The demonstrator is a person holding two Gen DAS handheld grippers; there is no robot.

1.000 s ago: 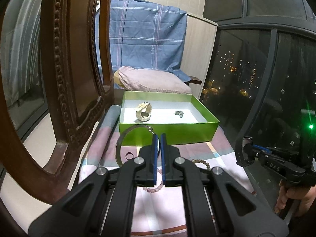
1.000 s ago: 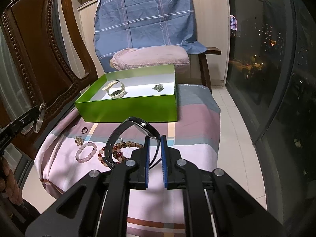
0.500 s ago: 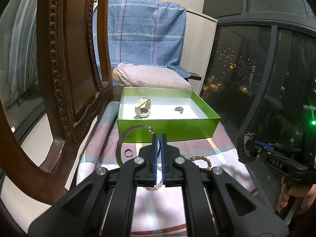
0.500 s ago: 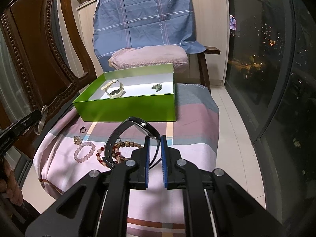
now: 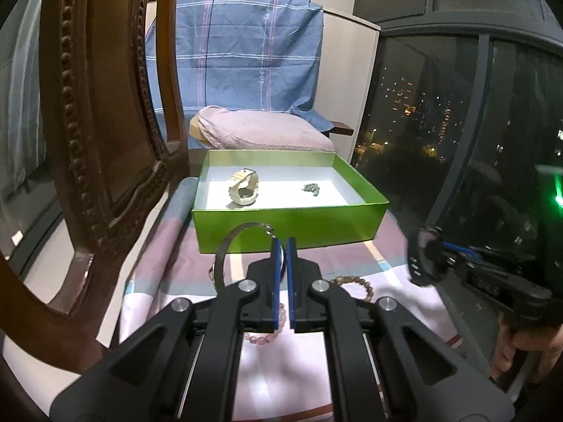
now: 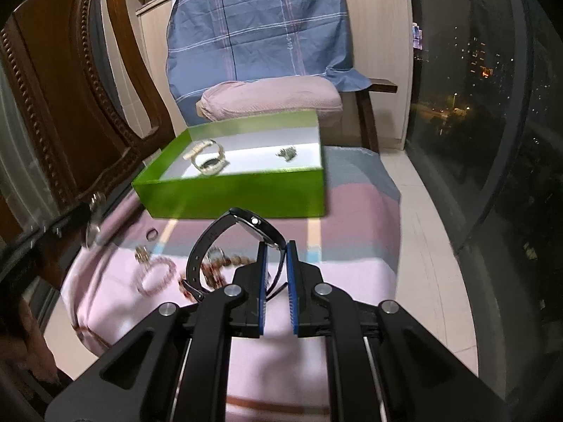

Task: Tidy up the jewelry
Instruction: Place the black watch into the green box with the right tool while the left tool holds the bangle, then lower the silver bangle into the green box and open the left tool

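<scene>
Nearest the left wrist camera, the left tongs (image 5: pixel 281 242) pinch a silver bangle (image 5: pixel 225 249) by its clasp, the hoop standing up just short of the green box (image 5: pixel 288 221). At the same depth on the other side, the right tongs (image 6: pixel 275 246) are clamped on a black wristwatch (image 6: pixel 246 227), its strap curling down to the left. Both pieces are lifted clear of the cloth and face the box, so I judge two deliveries under way. Loose on the pink striped cloth (image 6: pixel 352 232) lie a pink bead bracelet (image 6: pixel 156 274), a darker beaded bracelet (image 6: pixel 214 267), a small charm (image 6: pixel 142 254) and a dark ring (image 6: pixel 152 234); these are left to sort. Beyond them, a cream wristwatch (image 5: pixel 243 190) and a small dark trinket (image 5: pixel 311 189) already rest well apart on the box's white floor. That makes roughly a third done. Behind the box sits a pink cushion (image 6: pixel 271 98) under a blue checked sheet (image 6: pixel 260 24); a carved wooden chair back (image 5: pixel 105 98) rises at left, and night windows (image 6: pixel 485 98) fill the right.
</scene>
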